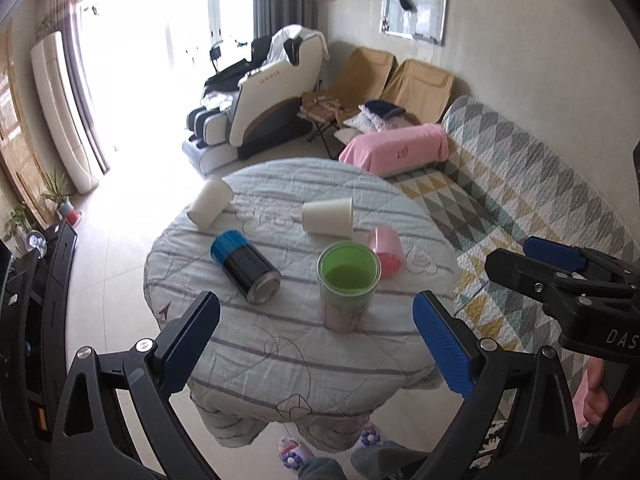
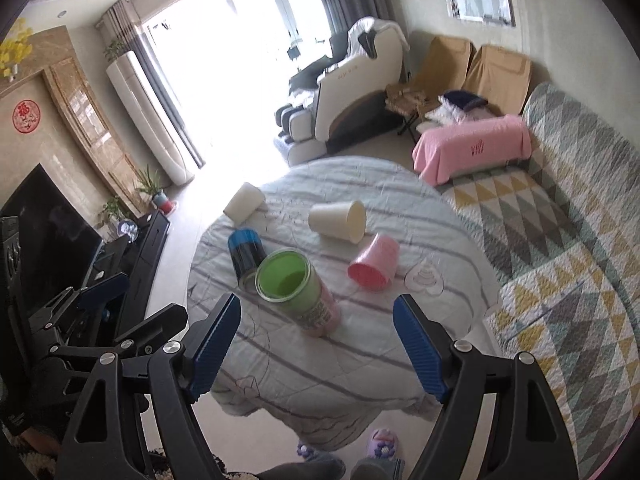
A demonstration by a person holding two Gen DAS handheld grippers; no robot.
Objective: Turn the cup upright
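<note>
A round table under a striped quilt (image 1: 280,344) (image 2: 288,360) holds several cups. A green-and-pink cup (image 1: 347,284) (image 2: 298,294) stands upright near the front. A pink cup (image 1: 385,251) (image 2: 374,262), a cream cup (image 1: 329,217) (image 2: 338,221), a white cup (image 1: 210,201) (image 2: 244,203) and a black cup with a blue end (image 1: 245,266) (image 2: 245,254) lie on their sides. My left gripper (image 1: 316,344) is open and empty above the table's front edge. My right gripper (image 2: 316,348) is open and empty, also at the front edge; it shows in the left wrist view (image 1: 552,268).
A sofa with a triangle-pattern quilt (image 1: 520,200) (image 2: 560,240) runs along the right. A massage chair (image 1: 260,112), folding chairs (image 1: 400,80) and a pink-covered stool (image 1: 400,148) stand behind the table. A TV cabinet (image 2: 80,260) is on the left.
</note>
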